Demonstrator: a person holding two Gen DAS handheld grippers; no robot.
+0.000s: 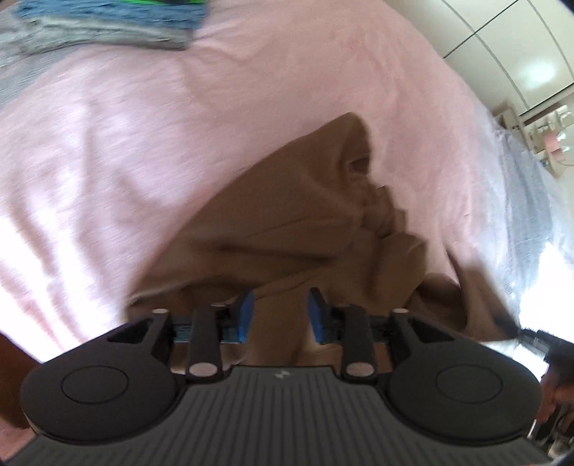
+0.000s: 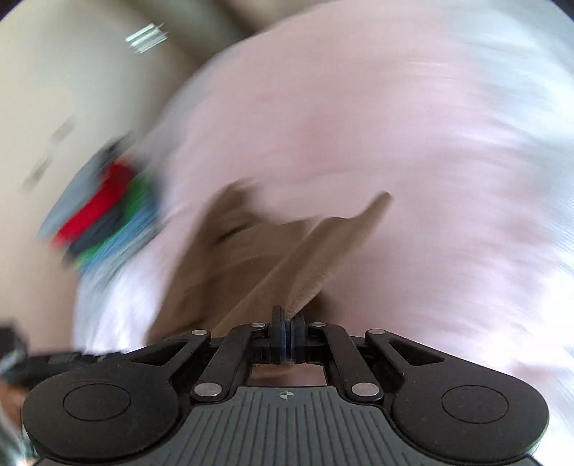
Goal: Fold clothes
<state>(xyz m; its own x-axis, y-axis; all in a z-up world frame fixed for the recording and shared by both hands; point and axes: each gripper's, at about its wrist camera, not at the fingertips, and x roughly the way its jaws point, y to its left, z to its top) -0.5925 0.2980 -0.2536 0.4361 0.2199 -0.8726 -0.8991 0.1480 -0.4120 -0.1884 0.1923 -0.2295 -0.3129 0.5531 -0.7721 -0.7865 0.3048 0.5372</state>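
A brown garment (image 1: 287,229) lies crumpled on a pink bedsheet (image 1: 107,143). In the left wrist view my left gripper (image 1: 281,315) hangs over its near part, jaws apart, blue pads (image 1: 245,310) clear of the cloth with brown fabric showing below the gap. In the blurred right wrist view my right gripper (image 2: 287,326) is shut on an edge of the brown garment (image 2: 315,258), which rises as a taut fold from the pinched pads. The rest of the garment trails to the left over the pink bedsheet (image 2: 394,143).
A stack of folded clothes (image 1: 107,21), blue and grey with green, sits at the bed's far left; the same stack of folded clothes (image 2: 104,218) shows red, dark and green layers in the right view. A cupboard (image 1: 502,46) stands beyond the bed at right.
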